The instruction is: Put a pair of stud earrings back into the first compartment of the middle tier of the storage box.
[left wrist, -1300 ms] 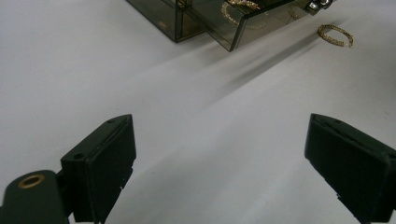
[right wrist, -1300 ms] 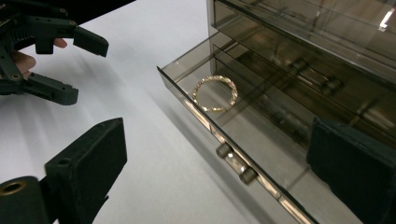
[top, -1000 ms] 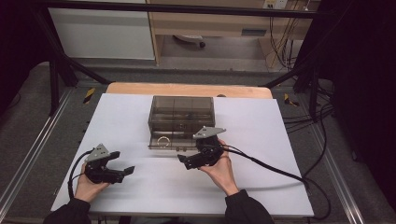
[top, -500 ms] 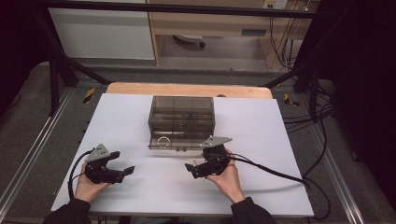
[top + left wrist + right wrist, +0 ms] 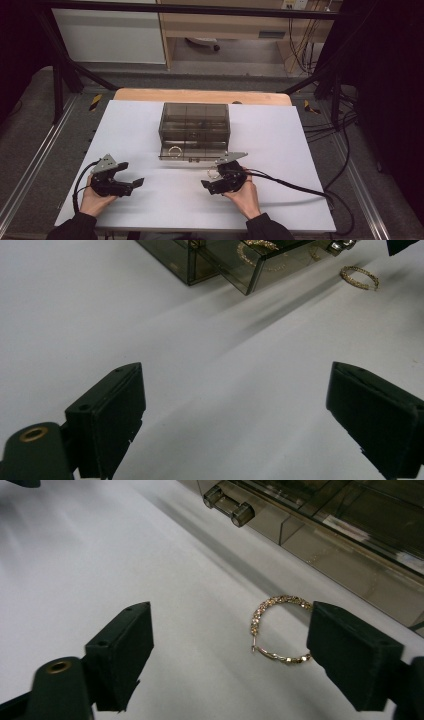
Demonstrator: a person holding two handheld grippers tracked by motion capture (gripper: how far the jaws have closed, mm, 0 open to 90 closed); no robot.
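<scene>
A gold hoop earring (image 5: 277,630) lies flat on the white table (image 5: 280,150), just in front of the smoked clear box's open drawer (image 5: 192,154). My right gripper (image 5: 235,650) hangs low over it. Its jaws have just been closing and still stand apart, with the hoop between them, close to the right pad (image 5: 350,655). In the high view this gripper (image 5: 209,184) sits right of centre with the hoop (image 5: 214,174) by it. A second hoop (image 5: 175,151) lies in the drawer. My left gripper (image 5: 131,174) rests open at the near left, jaws wide (image 5: 240,405), nothing between them.
The smoked box (image 5: 195,122) stands at the table's middle, its drawer handle (image 5: 227,505) facing me. A black cable (image 5: 290,185) trails right from the right gripper. The left gripper view shows the drawer (image 5: 260,260) and the hoop (image 5: 359,276) far off.
The right gripper has come away from the drawer toward the near edge and sunk to the table. Its jaws have narrowed. The left gripper has stayed put.
</scene>
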